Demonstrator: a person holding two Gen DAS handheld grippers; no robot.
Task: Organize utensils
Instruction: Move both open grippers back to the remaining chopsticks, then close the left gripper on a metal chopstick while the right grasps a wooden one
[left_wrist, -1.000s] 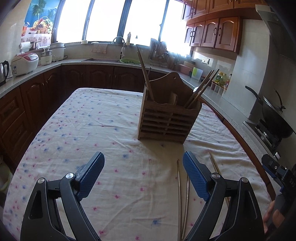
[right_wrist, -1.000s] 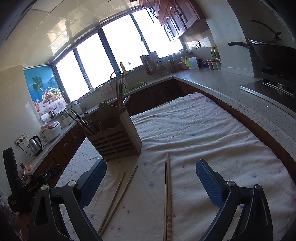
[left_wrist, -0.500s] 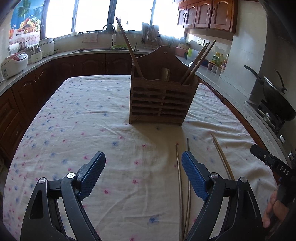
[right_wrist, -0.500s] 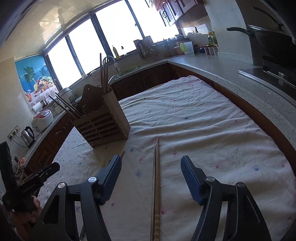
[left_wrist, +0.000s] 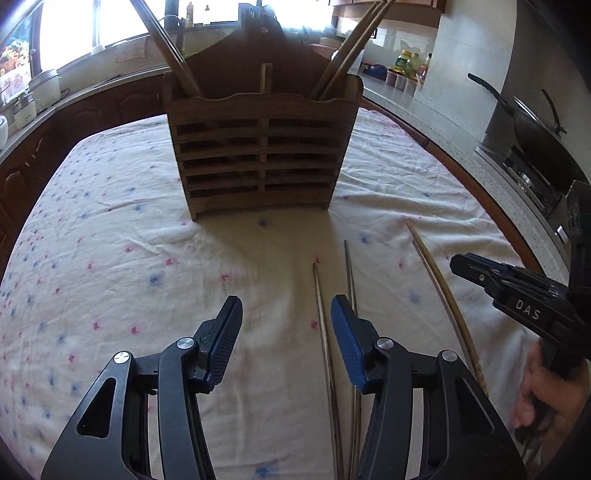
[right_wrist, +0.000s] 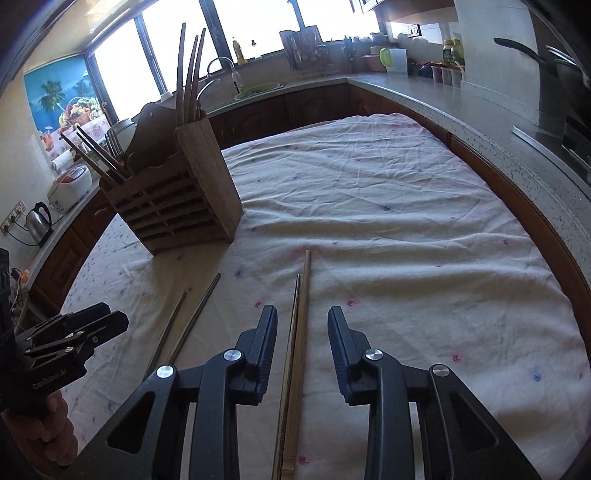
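- Both of your grippers have come down and forward toward the desk (right_wrist: 406, 206) since a second ago; the wooden holder (left_wrist: 260, 147) now fills far more of the left view.
- Left gripper (left_wrist: 286, 314): its fingers are closing from a wide spread but stand apart. One dark chopstick (left_wrist: 321, 314) lies between them, close to the right-hand finger; a second dark chopstick (left_wrist: 350, 269) runs under or behind that finger. No pad presses on either.
- Right gripper (right_wrist: 303, 325): its fingers are closing as well, apart and narrower than the left pair. The pale chopstick pair (right_wrist: 301, 325) lies lengthwise between them on the cloth, not yet pinched.
- Holder: it stands upright on the cloth beyond both pairs, with chopsticks leaning in its left and right compartments.
- Meaning: you have moved from approach to grasp on both sides at once. Four chopsticks remain loose on the desk.
- Caution: the left pair is off-centre, so the closing fingers will probably catch one stick only or push the other aside. Check this before you lift.
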